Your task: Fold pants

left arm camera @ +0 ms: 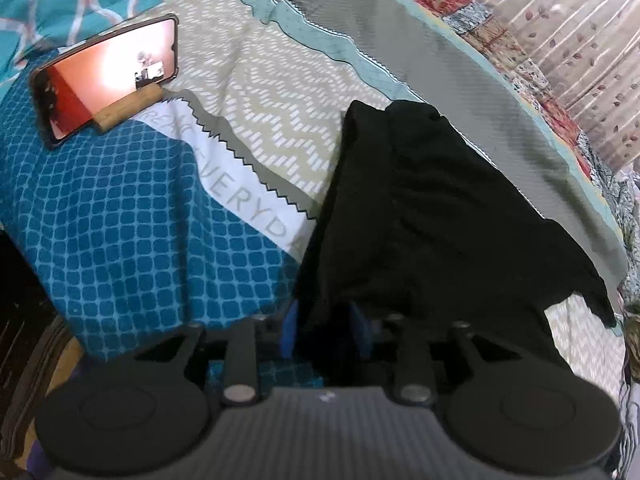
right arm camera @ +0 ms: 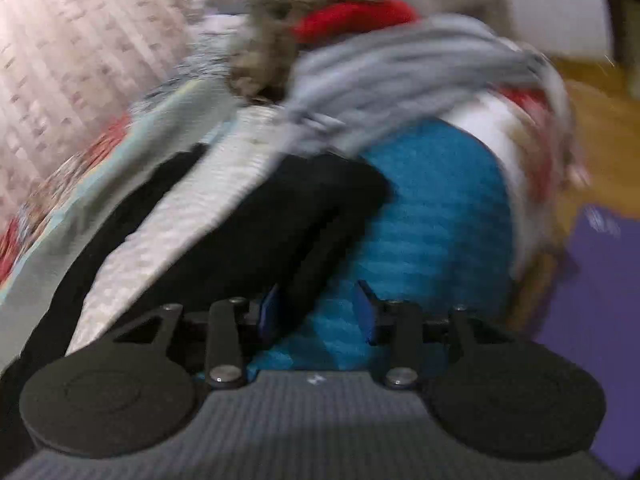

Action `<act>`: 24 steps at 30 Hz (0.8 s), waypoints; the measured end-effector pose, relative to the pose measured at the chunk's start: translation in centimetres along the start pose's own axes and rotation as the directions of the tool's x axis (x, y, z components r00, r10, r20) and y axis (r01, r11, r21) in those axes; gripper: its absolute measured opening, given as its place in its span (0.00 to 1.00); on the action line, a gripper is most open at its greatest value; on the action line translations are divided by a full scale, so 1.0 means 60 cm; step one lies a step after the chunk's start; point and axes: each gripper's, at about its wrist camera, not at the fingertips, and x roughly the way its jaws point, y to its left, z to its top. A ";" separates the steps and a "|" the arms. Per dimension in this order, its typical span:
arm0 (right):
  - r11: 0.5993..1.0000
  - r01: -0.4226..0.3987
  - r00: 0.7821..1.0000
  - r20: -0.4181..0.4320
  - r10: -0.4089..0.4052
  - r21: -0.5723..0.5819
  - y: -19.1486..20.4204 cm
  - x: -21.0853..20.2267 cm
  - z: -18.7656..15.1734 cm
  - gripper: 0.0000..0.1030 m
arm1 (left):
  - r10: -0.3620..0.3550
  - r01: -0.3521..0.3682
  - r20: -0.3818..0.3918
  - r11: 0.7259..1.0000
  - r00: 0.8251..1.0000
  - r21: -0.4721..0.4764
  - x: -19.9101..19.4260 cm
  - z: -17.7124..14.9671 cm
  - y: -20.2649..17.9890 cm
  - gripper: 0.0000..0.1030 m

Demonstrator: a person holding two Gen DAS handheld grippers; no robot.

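Black pants (left arm camera: 432, 216) lying on patterned bedspread (left arm camera: 132, 216), left gripper (left arm camera: 328, 322) partly parted with pants' edge sitting between its blue pads — contact unclear, right gripper (right arm camera: 316, 312) standing open, gripping nothing, black fabric lying beside its left pad (right arm camera: 269, 312).

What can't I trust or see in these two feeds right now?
- Left wrist: black pants cover the left hand-held gripper, so its grip is unclear.
- Right wrist: motion blur smears the clothes pile.
- Right wrist: the pants' far ends run off frame.

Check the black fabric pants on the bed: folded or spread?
Partly folded: the black fabric pants lie bunched and doubled on the patterned bedspread, not flat.
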 end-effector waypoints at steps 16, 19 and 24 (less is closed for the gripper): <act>0.997 -0.014 0.998 0.058 0.010 0.078 -0.005 0.047 0.080 0.09 | -0.078 0.074 -0.034 0.991 0.996 -0.108 0.018 0.007 -0.008 0.10; 0.998 -0.046 0.979 0.201 0.036 0.046 0.013 0.008 0.115 0.08 | -0.037 0.038 0.033 0.999 0.999 -0.019 -0.021 0.013 -0.026 0.10; 1.000 0.006 0.947 0.322 0.000 -0.018 0.025 -0.022 0.139 0.08 | 0.047 -0.048 0.028 0.998 0.999 0.045 -0.053 0.017 -0.019 0.10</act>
